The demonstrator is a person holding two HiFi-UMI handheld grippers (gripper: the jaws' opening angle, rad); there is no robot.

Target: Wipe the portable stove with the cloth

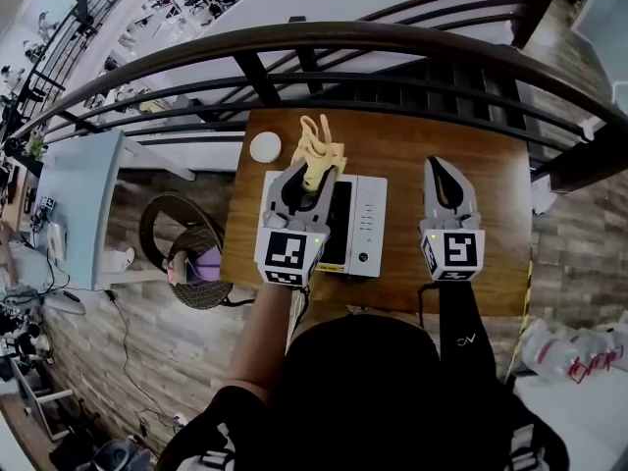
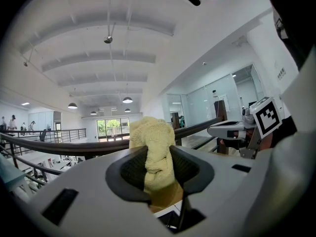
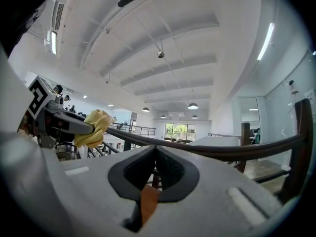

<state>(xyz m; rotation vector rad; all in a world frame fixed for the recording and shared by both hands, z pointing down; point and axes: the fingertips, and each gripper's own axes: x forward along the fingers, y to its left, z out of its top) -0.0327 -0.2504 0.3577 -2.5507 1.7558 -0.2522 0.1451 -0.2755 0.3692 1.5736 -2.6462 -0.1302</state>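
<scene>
A white portable stove (image 1: 361, 226) with a dark top lies on the wooden table (image 1: 392, 145). My left gripper (image 1: 312, 170) hangs above the stove's left part, shut on a yellow cloth (image 1: 320, 153) that sticks out past the jaws toward the table's far edge. In the left gripper view the cloth (image 2: 157, 154) fills the gap between the jaws. My right gripper (image 1: 444, 180) hovers to the right of the stove, jaws closed together with nothing between them; in the right gripper view its tips (image 3: 156, 152) meet, and the cloth (image 3: 94, 127) shows at the left.
A small white round lid (image 1: 265, 146) sits at the table's far left corner. A dark curved railing (image 1: 324, 42) runs just beyond the table. A wicker chair (image 1: 186, 253) stands left of the table on the brick floor.
</scene>
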